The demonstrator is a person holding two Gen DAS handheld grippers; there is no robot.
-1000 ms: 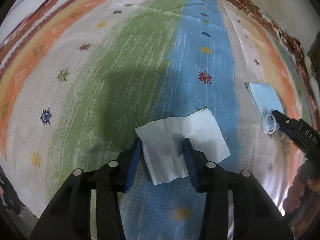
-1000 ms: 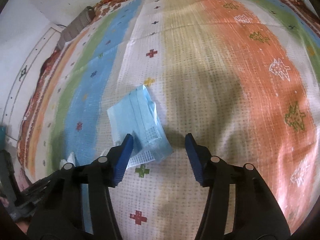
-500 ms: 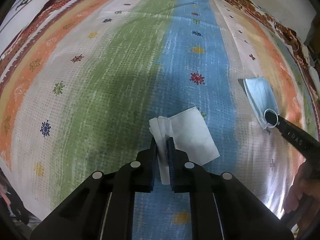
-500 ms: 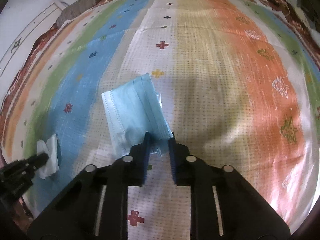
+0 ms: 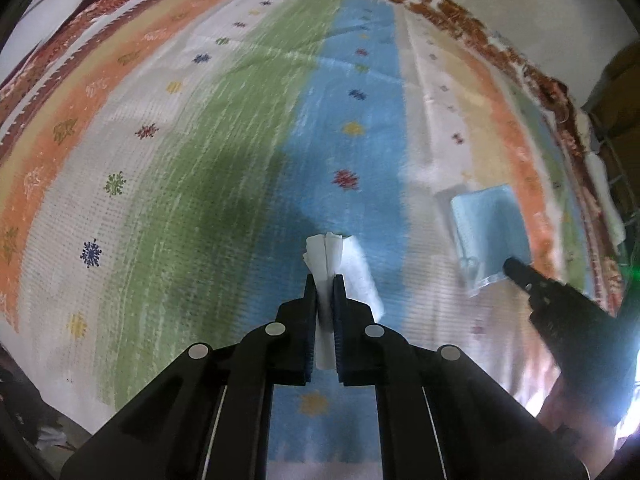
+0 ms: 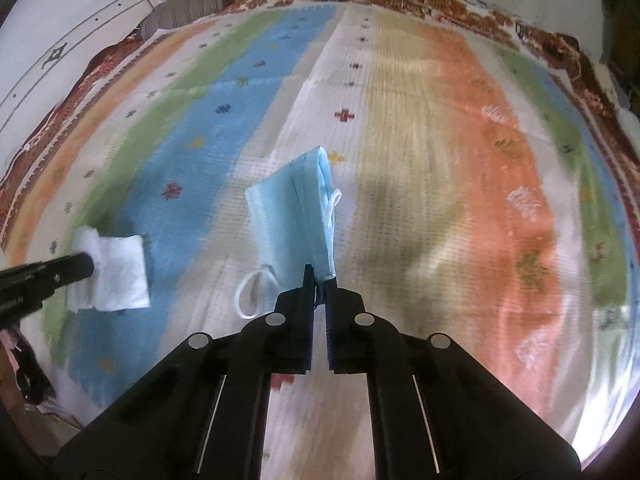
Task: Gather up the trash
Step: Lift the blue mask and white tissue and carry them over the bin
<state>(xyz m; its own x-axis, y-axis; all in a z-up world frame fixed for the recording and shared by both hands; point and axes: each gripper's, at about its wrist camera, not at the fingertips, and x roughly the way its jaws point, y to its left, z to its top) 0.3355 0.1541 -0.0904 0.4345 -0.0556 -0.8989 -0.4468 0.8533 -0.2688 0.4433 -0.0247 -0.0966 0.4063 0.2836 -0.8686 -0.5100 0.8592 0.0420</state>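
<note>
My left gripper (image 5: 325, 280) is shut on a white paper tissue (image 5: 326, 258) and holds it lifted above the striped rug; the tissue (image 6: 116, 276) also shows in the right wrist view, hanging from the left gripper (image 6: 86, 266). My right gripper (image 6: 319, 276) is shut on the near edge of a light blue face mask (image 6: 292, 216), lifted off the rug, its white ear loop (image 6: 256, 292) dangling. The mask (image 5: 488, 228) and the right gripper (image 5: 514, 268) show at the right of the left wrist view.
A rug (image 6: 500, 152) with green, blue, white, beige and orange stripes and a brown patterned border covers the floor. A grey rolled item (image 6: 188, 6) lies at its far left edge. A white cloth (image 5: 608, 200) lies beyond the rug's right border.
Both grippers closed, the left on the tissue and the right on the mask, and both have since lifted their items up off the rug.
</note>
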